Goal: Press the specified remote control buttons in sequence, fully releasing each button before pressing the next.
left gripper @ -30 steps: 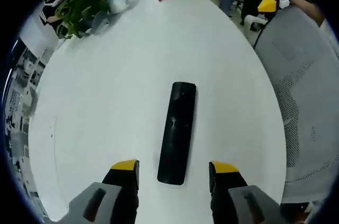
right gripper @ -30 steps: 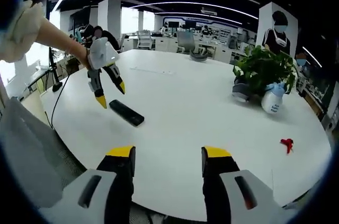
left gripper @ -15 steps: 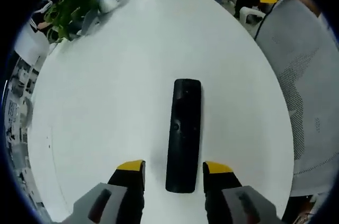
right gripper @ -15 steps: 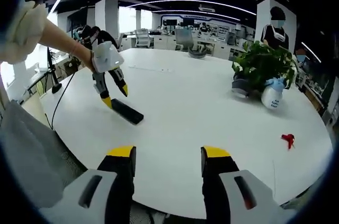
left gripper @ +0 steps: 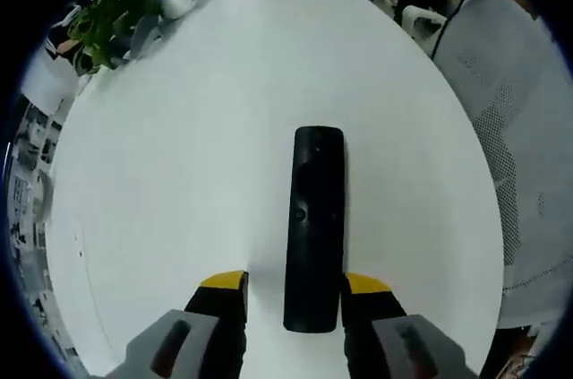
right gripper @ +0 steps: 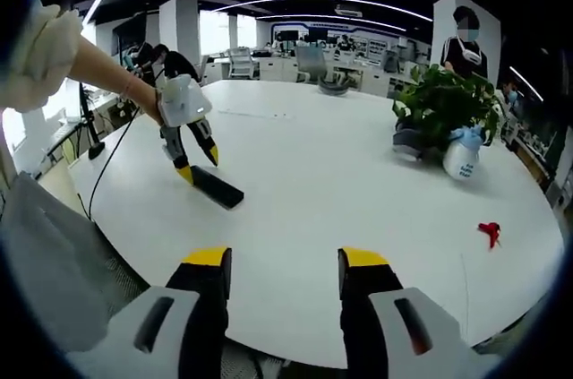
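Approach step, no button pressed yet. Left gripper (left gripper: pixel 293 288) jaws apart, straddling near end of black remote control (left gripper: pixel 314 222). Right gripper (right gripper: pixel 278 264) apart, idle, well away. Next: steadying the remote.

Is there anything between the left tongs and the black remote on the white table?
Nothing visible is in the way. The left tongs are open, with the near end of the remote already lying between their yellow tips on the bare white table.
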`<state>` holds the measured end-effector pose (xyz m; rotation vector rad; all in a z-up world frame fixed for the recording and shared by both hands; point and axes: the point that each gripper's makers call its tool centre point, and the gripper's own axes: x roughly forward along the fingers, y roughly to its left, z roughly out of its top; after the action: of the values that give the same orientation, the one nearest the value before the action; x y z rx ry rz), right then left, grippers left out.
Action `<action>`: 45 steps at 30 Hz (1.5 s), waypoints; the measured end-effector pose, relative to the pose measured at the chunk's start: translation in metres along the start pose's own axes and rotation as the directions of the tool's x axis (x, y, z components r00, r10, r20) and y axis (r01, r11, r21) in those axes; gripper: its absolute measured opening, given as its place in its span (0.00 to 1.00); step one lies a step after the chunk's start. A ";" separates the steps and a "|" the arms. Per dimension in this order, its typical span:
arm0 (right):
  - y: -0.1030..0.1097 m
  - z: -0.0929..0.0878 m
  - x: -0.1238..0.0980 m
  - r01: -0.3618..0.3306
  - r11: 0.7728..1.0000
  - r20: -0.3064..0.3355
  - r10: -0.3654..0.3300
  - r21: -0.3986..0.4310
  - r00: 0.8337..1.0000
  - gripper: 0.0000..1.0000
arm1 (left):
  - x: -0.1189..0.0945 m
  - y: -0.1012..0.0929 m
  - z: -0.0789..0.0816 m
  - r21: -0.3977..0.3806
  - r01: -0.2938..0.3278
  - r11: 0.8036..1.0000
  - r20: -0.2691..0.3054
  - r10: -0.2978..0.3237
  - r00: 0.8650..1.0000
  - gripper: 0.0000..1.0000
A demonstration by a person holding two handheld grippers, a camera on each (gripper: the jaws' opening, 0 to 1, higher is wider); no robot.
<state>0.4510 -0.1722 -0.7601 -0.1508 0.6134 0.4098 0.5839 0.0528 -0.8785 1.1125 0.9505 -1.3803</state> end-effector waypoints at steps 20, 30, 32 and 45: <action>0.003 -0.002 0.001 -0.018 1.000 -0.011 0.018 -0.001 1.000 0.46 | 0.001 -0.005 0.001 -0.023 0.017 1.000 0.019 -0.016 1.000 0.25; 0.005 -0.003 0.002 -0.025 1.000 -0.014 0.025 -0.007 1.000 0.45 | 0.000 -0.015 0.001 -0.108 0.013 0.994 0.042 -0.008 0.999 0.24; 0.005 -0.003 0.002 -0.025 1.000 -0.014 0.025 -0.007 1.000 0.45 | 0.000 -0.018 0.002 -0.118 0.012 0.993 0.044 -0.007 0.999 0.24; 0.009 -0.004 0.003 -0.040 0.999 -0.028 0.039 -0.031 0.999 0.44 | -0.001 -0.044 0.003 -0.142 0.017 0.990 0.057 -0.009 0.998 0.24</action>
<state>0.4470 -0.1647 -0.7653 -0.1747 0.6382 0.4566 0.5398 0.0547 -0.8783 0.9570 1.0009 -1.3261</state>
